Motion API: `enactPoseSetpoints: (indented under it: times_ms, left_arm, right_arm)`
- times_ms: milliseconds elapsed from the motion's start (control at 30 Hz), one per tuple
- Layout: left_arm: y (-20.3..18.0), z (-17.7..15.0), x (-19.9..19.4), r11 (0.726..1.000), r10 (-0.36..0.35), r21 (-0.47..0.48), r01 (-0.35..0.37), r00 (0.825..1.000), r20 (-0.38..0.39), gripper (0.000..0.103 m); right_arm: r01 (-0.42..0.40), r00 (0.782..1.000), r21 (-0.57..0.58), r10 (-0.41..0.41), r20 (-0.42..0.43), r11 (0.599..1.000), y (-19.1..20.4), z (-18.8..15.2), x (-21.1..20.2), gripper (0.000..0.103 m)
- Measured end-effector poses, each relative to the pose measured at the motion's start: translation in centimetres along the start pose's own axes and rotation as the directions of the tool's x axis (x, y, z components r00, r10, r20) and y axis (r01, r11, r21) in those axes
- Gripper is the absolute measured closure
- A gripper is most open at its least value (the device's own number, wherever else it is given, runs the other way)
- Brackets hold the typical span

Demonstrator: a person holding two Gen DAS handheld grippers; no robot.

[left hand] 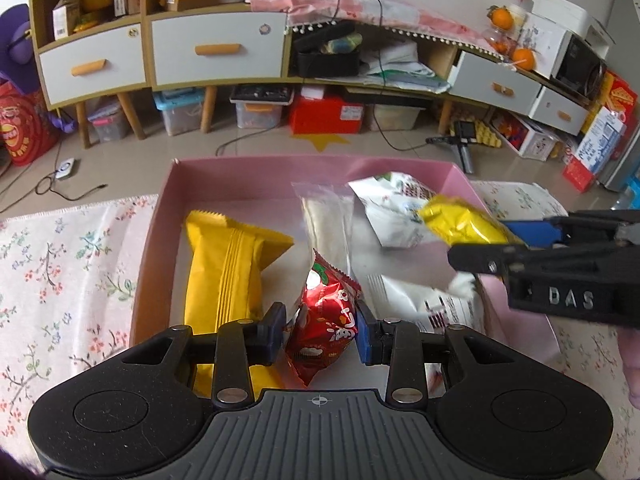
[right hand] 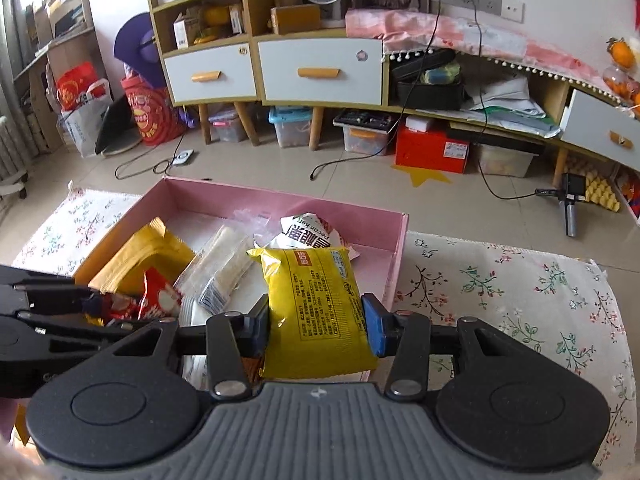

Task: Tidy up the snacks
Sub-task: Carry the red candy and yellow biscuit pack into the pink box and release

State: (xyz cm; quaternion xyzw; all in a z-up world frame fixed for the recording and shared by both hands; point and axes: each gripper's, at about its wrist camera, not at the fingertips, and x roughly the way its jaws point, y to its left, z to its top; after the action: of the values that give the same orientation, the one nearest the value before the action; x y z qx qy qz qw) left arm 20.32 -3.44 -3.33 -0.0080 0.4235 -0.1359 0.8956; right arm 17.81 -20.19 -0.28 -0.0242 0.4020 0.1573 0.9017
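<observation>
A pink box [left hand: 256,164] sits on a floral cloth and holds several snacks. My left gripper [left hand: 322,330] is shut on a red snack packet [left hand: 326,320] over the box's near side. My right gripper [right hand: 316,328] is shut on a yellow snack packet [right hand: 316,304] above the box's right part; that packet also shows in the left wrist view [left hand: 460,220]. In the box lie a long orange-yellow packet [left hand: 228,276], a clear packet with white bars [left hand: 326,220] and white packets [left hand: 392,212].
The floral cloth [right hand: 520,296] covers the table on both sides of the box. Beyond the table edge is a tiled floor with cables, storage bins and a red box [right hand: 432,148] under a long drawer cabinet [right hand: 320,68].
</observation>
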Motion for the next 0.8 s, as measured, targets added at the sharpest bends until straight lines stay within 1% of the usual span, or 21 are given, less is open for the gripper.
enactPoseSetpoints:
  times_ms: [67, 133, 200, 233, 300, 333, 367, 433, 500, 567, 733, 800]
  left_arm:
    - [0.1, 0.4, 0.1, 1.0, 0.004, -0.011, -0.004, 1.0, 0.006, 0.07]
    - [0.1, 0.6, 0.1, 1.0, 0.003, -0.012, -0.003, 1.0, 0.01, 0.069]
    - [0.1, 0.6, 0.1, 1.0, 0.002, -0.01, -0.002, 1.0, 0.014, 0.066]
    - [0.2, 0.6, 0.0, 1.0, -0.004, -0.012, 0.004, 1.0, 0.016, 0.066]
    - [0.4, 0.5, -0.1, 1.0, -0.006, -0.017, 0.007, 1.0, 0.016, 0.058]
    - [0.4, 0.5, -0.2, 1.0, -0.016, -0.015, 0.016, 1.0, 0.02, 0.055]
    - [0.4, 0.5, -0.3, 1.0, -0.023, -0.014, 0.024, 0.999, 0.022, 0.052]
    - [0.2, 0.5, -0.6, 1.0, -0.023, -0.005, 0.023, 0.999, 0.023, 0.048]
    - [-0.2, 0.5, -0.9, 1.0, -0.026, 0.006, 0.026, 0.999, 0.028, 0.038]
    - [-0.6, 0.5, -1.4, 0.999, -0.033, 0.012, 0.033, 0.999, 0.035, 0.032]
    - [-1.0, 0.3, -2.5, 0.999, -0.043, 0.026, 0.042, 0.999, 0.031, 0.029]
    - [-1.1, 0.0, -3.2, 0.999, -0.044, 0.026, 0.044, 0.998, 0.033, 0.024]
  right_arm:
    - [-0.001, 1.0, -0.01, 0.001, -0.013, 1.0, 0.1, 0.3, 0.0, 0.06]
    - [-0.024, 1.0, -0.012, 0.024, -0.019, 1.0, 0.2, 0.4, -0.2, 0.061]
    - [-0.04, 0.999, -0.012, 0.04, -0.016, 0.999, 0.4, 0.5, -0.2, 0.06]
    - [-0.035, 0.999, -0.017, 0.035, -0.013, 0.999, 0.5, 0.5, -0.3, 0.059]
    - [-0.023, 1.0, -0.012, 0.023, -0.008, 1.0, 0.6, 0.7, -0.3, 0.056]
    - [-0.024, 1.0, -0.003, 0.024, -0.005, 1.0, 0.5, 0.7, -0.4, 0.052]
    - [-0.029, 1.0, 0.007, 0.029, -0.003, 1.0, 0.4, 0.8, -0.6, 0.045]
    - [-0.031, 1.0, 0.022, 0.031, 0.005, 0.999, 0.1, 0.8, -0.9, 0.039]
    - [-0.023, 1.0, 0.031, 0.022, 0.009, 0.999, -0.1, 0.9, -1.3, 0.039]
    - [-0.021, 1.0, 0.045, 0.02, 0.012, 0.999, -0.2, 1.0, -1.7, 0.037]
    - [-0.016, 1.0, 0.042, 0.015, 0.014, 0.999, 0.0, 1.2, -2.8, 0.036]
    - [-0.015, 1.0, 0.036, 0.014, 0.015, 0.999, 0.1, 1.1, -3.1, 0.034]
